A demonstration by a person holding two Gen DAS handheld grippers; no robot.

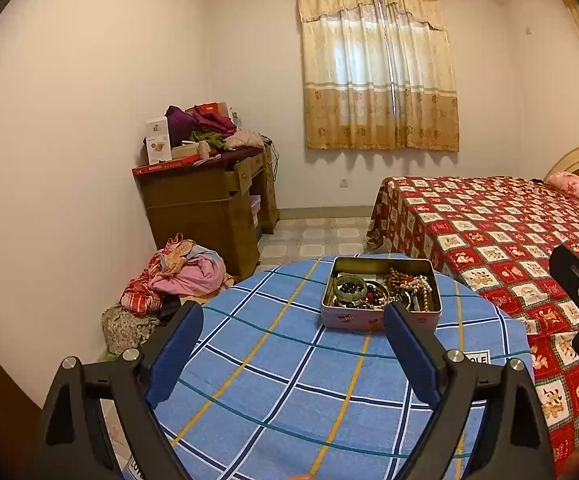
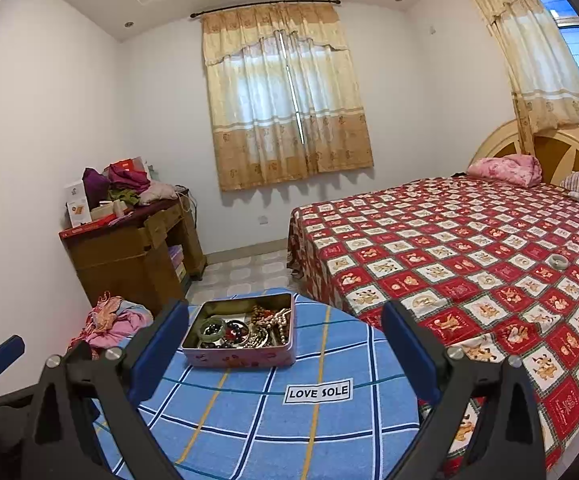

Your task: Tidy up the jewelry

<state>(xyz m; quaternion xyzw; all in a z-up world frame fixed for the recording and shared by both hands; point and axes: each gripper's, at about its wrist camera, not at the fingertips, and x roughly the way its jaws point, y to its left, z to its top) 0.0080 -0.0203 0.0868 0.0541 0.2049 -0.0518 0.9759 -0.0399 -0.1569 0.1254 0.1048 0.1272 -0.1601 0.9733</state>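
Bedroom, blue checked worktop | tin holds heaped jewelry | left gripper, right gripper: fingers spread, empty | stage unclear: sorted or awaiting sorting

Domestic bedroom: bed under red patchwork spread, pink pillow at wooden headboard; curtained window; wooden dresser heaped with clothes (more piled on the tiled floor).

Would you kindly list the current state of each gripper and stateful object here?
Left gripper: open, empty.
Right gripper: open, empty.
Pink rectangular metal tin: lidless, jewelry inside.
Green bangle: lying in tin.
Beige patterned window curtains: drawn shut.
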